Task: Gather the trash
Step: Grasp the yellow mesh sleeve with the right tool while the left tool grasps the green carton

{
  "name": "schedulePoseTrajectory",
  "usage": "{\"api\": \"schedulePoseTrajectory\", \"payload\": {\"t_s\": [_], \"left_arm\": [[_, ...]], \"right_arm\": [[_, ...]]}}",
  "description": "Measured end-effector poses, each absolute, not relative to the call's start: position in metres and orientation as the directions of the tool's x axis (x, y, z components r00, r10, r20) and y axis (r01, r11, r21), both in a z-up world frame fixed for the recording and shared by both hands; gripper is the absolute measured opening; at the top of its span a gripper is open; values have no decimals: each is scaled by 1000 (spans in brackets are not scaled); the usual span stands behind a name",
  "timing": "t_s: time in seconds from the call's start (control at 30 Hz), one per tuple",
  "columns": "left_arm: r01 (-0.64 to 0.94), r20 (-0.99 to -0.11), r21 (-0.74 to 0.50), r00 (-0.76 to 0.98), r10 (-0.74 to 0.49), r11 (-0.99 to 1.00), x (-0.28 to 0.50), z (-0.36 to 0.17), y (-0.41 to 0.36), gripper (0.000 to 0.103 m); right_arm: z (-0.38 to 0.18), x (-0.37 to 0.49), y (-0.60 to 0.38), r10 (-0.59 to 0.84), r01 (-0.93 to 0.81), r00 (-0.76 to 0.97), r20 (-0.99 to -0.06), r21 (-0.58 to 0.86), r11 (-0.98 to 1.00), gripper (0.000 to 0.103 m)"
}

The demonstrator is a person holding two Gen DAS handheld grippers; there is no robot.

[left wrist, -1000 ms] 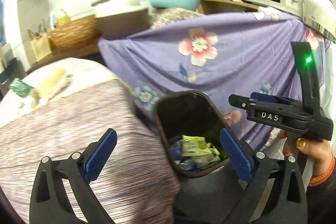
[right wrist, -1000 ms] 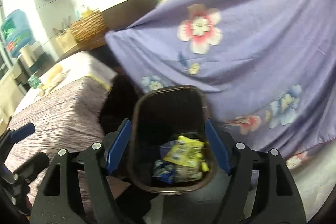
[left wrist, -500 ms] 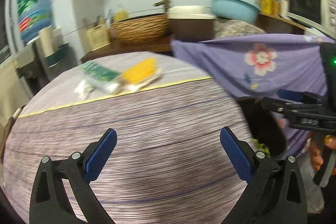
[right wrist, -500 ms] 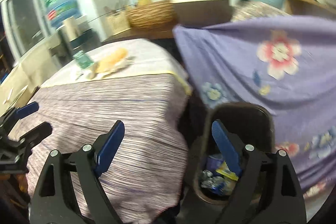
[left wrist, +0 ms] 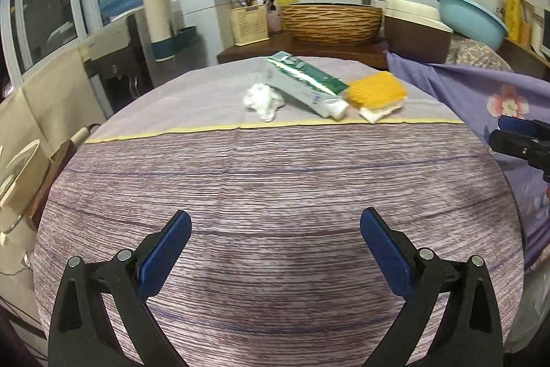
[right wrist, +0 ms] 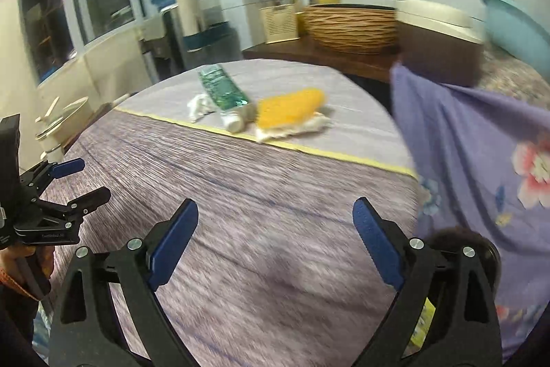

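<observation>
Both grippers hover over a round table draped in a finely ribbed mauve cloth with a thin yellow band running across it. The left gripper has its jaws spread wide with nothing between them, the flat blue pads set on black plastic arms. The right gripper is likewise wide apart and empty over the near part of the cloth.

The trash lies together at the far side of the table, beyond the yellow band. A crumpled white tissue, soft and lumpy, sits at the left. Just beside it lies a flattened green and white tube with a white cap, pointing toward the grippers. To the right of the tube rests a yellow ridged sponge, oblong, on top of a pale wrinkled rag; tube and sponge look to be touching or nearly so.

A purple floral sheet hangs at the right. Behind the table, on a dark wooden counter, stands a woven basket, round and ribbed. At the lower right of the right wrist view, a dark bin rim shows behind the gripper arm.
</observation>
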State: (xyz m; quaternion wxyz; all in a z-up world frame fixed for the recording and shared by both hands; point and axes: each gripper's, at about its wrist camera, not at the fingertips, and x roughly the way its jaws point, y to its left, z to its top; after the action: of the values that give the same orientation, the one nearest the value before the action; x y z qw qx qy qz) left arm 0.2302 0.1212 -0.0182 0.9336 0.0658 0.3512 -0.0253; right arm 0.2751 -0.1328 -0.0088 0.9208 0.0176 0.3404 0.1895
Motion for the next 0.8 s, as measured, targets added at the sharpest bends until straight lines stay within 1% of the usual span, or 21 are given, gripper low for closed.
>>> {"api": "schedulePoseTrajectory", "payload": {"t_s": [0.1,0.37,0.5,0.53,0.57,0.6,0.67,0.7,0.73,0.77,0.8], "left_arm": [[83,-668,111,744,13,990,240,-20,132,98],[97,-694,90,720,-7,991,264,-25,142,98],[108,-696,78,718,-24,991,275,-26,141,98],[113,-695,78,719,-27,991,278,-25,139,98],[115,-694,77,719,-30,990,280,-25,139,98],[118,-694,72,719,-35,990,284,-24,138,98],[121,-693,54,720,-50,991,291,-23,136,98],[120,-692,47,720,-54,992,295,-22,135,98],[119,-691,41,721,-58,992,298,-22,134,98],[119,-690,36,721,-61,992,302,-21,132,98],[117,-690,28,721,-65,993,306,-21,130,98]], "right_arm": [[-12,306,-114,364,-353,675,-642,154,923,90],[-23,397,-95,291,-295,668,-685,116,949,90],[-30,439,-102,295,-229,646,-705,190,955,90],[-33,448,-104,298,-211,640,-708,211,954,89],[-36,457,-106,302,-195,635,-711,230,953,82],[-38,463,-108,304,-187,629,-715,241,952,78],[-42,472,-107,314,-185,620,-719,254,949,62],[-44,474,-106,317,-190,619,-719,255,948,57],[-46,475,-103,319,-201,614,-722,249,948,43],[-47,476,-102,321,-208,610,-724,245,947,27],[-47,474,-100,327,-216,610,-721,245,945,22]]}}
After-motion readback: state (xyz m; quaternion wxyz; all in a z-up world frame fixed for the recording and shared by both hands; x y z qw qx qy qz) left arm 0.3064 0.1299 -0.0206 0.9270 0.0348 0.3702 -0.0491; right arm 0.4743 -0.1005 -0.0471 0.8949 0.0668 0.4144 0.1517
